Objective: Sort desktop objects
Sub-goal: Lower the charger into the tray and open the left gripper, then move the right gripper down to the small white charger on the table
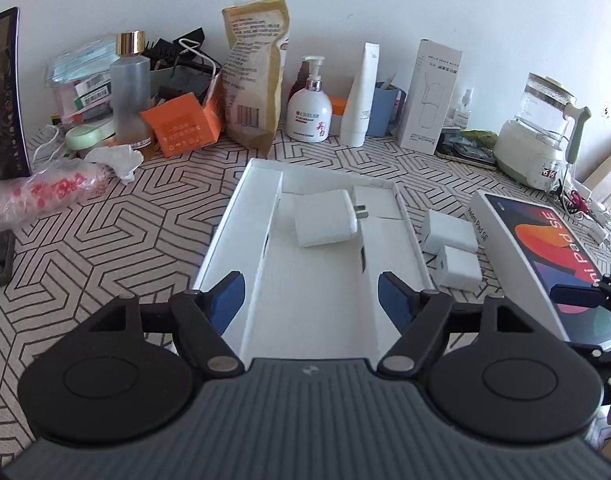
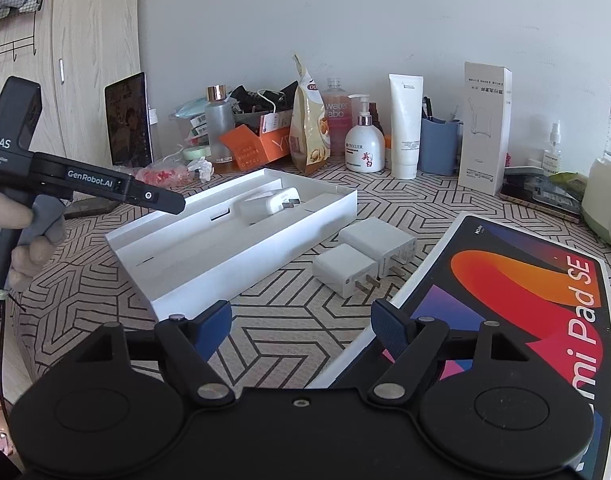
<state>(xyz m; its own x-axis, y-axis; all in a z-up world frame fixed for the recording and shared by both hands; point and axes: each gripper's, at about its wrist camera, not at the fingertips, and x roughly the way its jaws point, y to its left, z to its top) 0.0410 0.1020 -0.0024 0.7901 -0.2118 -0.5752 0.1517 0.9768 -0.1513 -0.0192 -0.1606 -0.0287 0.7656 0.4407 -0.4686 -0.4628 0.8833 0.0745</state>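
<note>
An open white box tray [image 1: 225, 236] lies on the patterned table, also in the right wrist view [image 2: 177, 280]. One white charger [image 1: 325, 220] lies inside it [image 2: 267, 204]. Two more white chargers [image 1: 451, 248] lie on the table just right of the tray [image 2: 365, 252]. A Redmi Pad SE box lid [image 1: 545, 252] lies further right [image 2: 525, 300]. My left gripper [image 1: 309, 296] is open and empty above the tray's near end. My right gripper [image 2: 301, 324] is open and empty, over the table in front of the two chargers.
Along the wall stand a frosted bottle [image 1: 129, 96], an orange box [image 1: 181, 124], a brown bag [image 1: 257, 72], a pump bottle [image 1: 309, 112], a white tube [image 1: 361, 96], a tall white carton [image 1: 429, 96] and a kettle [image 1: 541, 128]. A tablet [image 1: 3, 92] stands at left.
</note>
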